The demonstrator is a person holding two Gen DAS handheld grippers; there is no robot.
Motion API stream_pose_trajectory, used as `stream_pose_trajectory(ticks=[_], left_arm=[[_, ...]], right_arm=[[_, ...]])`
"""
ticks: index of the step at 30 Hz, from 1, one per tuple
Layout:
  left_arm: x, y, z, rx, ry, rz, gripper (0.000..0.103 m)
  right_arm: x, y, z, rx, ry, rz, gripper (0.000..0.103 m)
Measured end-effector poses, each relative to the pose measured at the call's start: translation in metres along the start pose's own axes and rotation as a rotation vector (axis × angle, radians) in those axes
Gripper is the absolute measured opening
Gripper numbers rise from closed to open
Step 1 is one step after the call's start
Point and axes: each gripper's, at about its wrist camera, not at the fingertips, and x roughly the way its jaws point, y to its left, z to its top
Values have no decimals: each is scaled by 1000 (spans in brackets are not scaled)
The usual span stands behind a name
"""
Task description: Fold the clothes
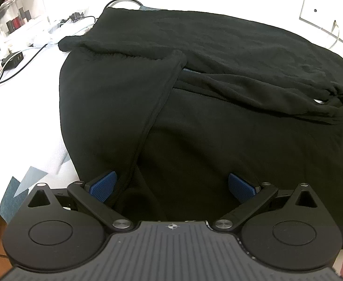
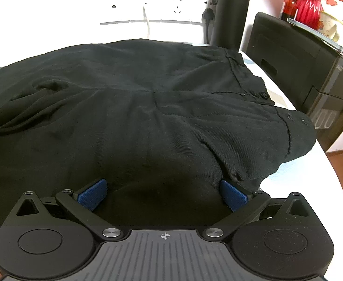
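Two grippers, the left gripper (image 1: pixel 171 186) and right gripper (image 2: pixel 163 194), hover wide open and empty at the near edge of the black trousers (image 2: pixel 136 117) spread on the white table (image 1: pixel 31 98), soft, limp cloth probably best pinched at the waistband (image 2: pixel 286 121) or a hem.

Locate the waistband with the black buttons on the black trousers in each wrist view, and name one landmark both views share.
Left wrist view: the waistband is not in view; only the leg ends of the black trousers show, spread ahead of the open left gripper.
Right wrist view: the waistband lies right of centre, towards the black appliance, beyond the open right gripper.
Shared landmark: the white wall socket panel behind the trousers.
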Motion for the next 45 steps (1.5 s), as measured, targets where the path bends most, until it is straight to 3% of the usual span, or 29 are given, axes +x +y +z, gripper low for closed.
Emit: stream_pose_trajectory(ticks=[24,45], left_arm=[[3,0,6,-43,25,21,103],[2,1,2,-25,-2,24,103]], right_arm=[[-1,-2,-1,20,-10,7,102],[0,-1,0,36,-20,-3,102]])
